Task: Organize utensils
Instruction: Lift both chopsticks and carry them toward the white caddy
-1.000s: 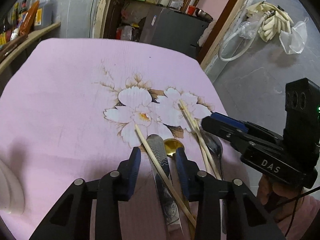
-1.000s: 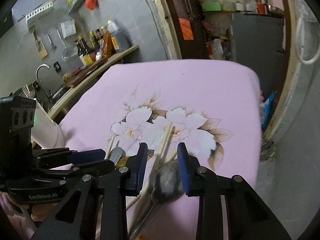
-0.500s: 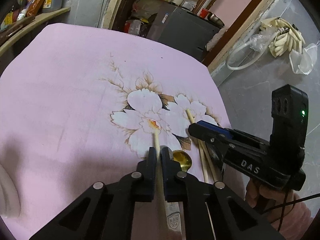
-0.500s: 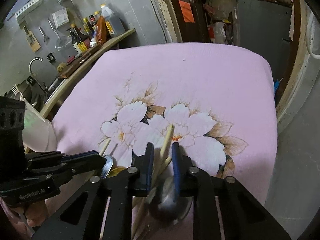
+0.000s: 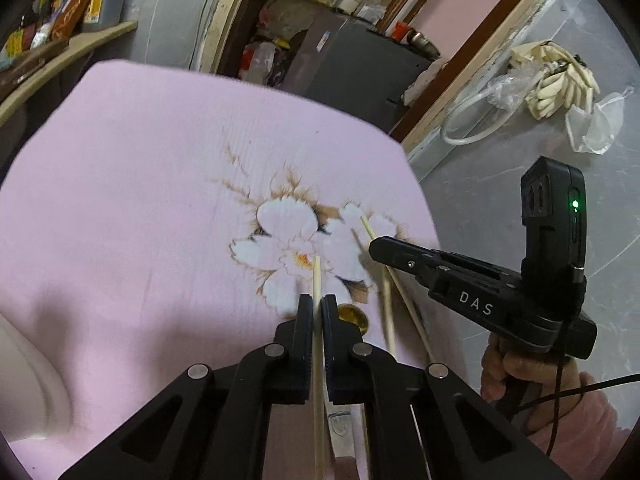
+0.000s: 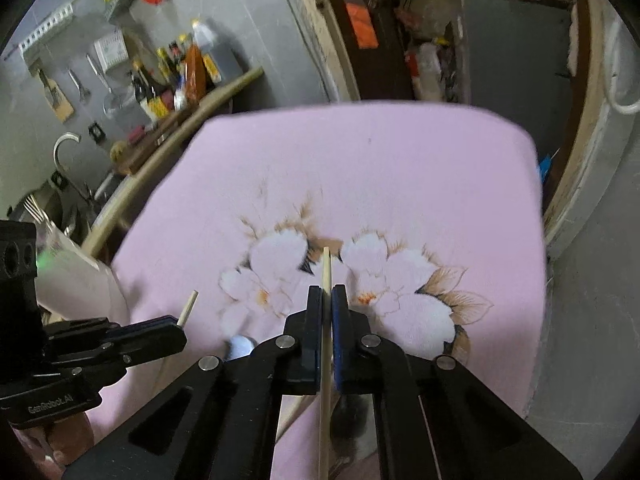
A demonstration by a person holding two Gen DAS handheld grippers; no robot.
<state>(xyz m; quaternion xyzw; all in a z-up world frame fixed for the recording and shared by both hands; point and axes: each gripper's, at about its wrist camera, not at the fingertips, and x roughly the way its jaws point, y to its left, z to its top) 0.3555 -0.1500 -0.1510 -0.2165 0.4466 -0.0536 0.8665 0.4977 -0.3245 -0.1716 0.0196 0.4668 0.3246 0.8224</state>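
With each pair of tongs clamped on a chopstick, left gripper [image 5: 318,306] and right gripper [image 6: 327,298], the pick-up step looks done. Next, I judge, both sticks need carrying clear of the pink cloth [image 5: 140,184] to a holder.

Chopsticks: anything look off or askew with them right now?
Yes. The pair is split: the left tool is shut on one chopstick, the right tool on another. Two more chopsticks lie crossed on the pink cloth, beside a gold spoon.
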